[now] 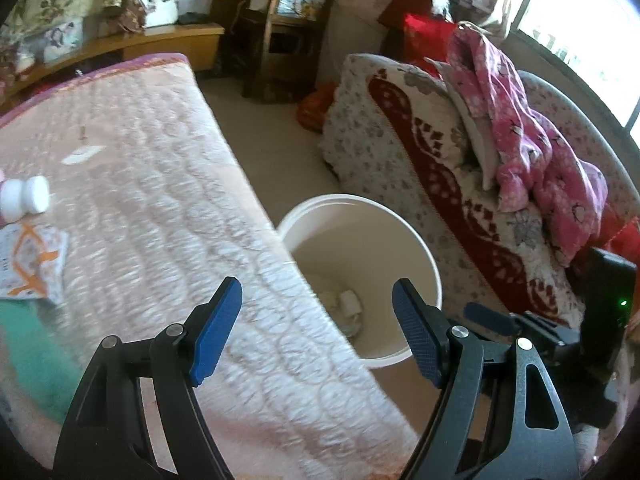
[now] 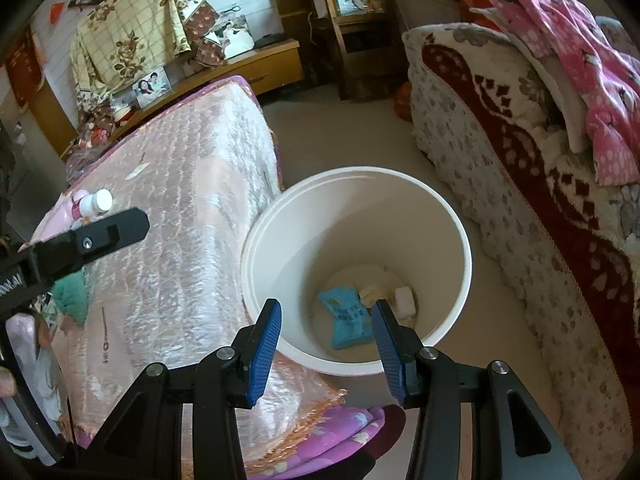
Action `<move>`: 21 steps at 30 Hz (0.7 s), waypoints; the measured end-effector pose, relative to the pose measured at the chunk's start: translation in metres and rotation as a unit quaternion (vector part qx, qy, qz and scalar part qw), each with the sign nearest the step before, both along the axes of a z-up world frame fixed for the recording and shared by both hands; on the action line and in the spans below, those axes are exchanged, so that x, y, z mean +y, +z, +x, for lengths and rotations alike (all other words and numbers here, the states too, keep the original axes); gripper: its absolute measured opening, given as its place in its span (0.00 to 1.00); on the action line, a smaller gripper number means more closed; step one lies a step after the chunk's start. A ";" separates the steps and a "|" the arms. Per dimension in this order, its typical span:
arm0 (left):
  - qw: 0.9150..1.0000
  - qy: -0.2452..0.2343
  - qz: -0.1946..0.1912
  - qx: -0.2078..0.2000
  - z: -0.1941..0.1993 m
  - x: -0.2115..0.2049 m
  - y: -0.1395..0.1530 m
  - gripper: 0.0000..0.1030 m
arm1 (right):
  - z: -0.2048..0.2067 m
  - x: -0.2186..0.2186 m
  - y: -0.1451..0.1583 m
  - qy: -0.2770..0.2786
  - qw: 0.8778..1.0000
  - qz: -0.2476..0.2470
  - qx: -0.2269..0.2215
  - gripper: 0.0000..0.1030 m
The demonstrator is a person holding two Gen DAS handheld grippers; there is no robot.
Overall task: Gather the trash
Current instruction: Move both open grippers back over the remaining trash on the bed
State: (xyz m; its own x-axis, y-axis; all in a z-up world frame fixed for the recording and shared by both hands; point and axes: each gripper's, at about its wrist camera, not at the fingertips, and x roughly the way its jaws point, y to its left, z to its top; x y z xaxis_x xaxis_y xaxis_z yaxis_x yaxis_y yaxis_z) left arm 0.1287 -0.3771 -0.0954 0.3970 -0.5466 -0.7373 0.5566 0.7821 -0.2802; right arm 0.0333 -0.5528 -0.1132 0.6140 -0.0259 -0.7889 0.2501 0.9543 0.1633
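Both the left gripper point(image 1: 316, 332) and right gripper point(image 2: 326, 344) are seen open, nothing held. The bucket point(image 1: 424, 248) is partly hidden by the bed point(image 1: 160, 184) edge. The bottle point(image 1: 24, 198) is cut off at the frame edge.

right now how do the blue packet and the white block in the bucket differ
The flat blue printed packet is the larger and lies nearer the bucket's middle; the small plain white block is chunkier and sits by the wall. Both rest on the bottom of the round white plastic bucket.
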 end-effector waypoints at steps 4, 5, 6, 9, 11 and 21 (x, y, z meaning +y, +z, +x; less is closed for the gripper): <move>1.000 0.016 0.002 -0.012 -0.006 0.019 0.006 0.75 | 0.000 0.013 0.009 0.010 1.000 -0.005 -0.006 0.46; 1.000 0.022 0.003 -0.016 -0.009 0.025 0.008 0.75 | 0.000 0.018 0.012 0.013 1.000 -0.006 -0.008 0.49; 0.999 0.027 0.006 -0.021 -0.011 0.031 0.010 0.75 | 0.000 0.024 0.015 0.019 1.000 -0.007 -0.011 0.51; 0.999 0.038 0.011 -0.028 -0.017 0.048 0.015 0.75 | 0.001 0.040 0.025 0.033 0.999 -0.012 -0.021 0.54; 0.998 0.045 0.013 -0.029 -0.020 0.058 0.017 0.75 | 0.001 0.050 0.031 0.041 0.999 -0.013 -0.028 0.54; 0.995 0.089 0.031 -0.036 -0.035 0.120 0.022 0.75 | 0.010 0.114 0.043 0.102 0.994 -0.017 -0.036 0.56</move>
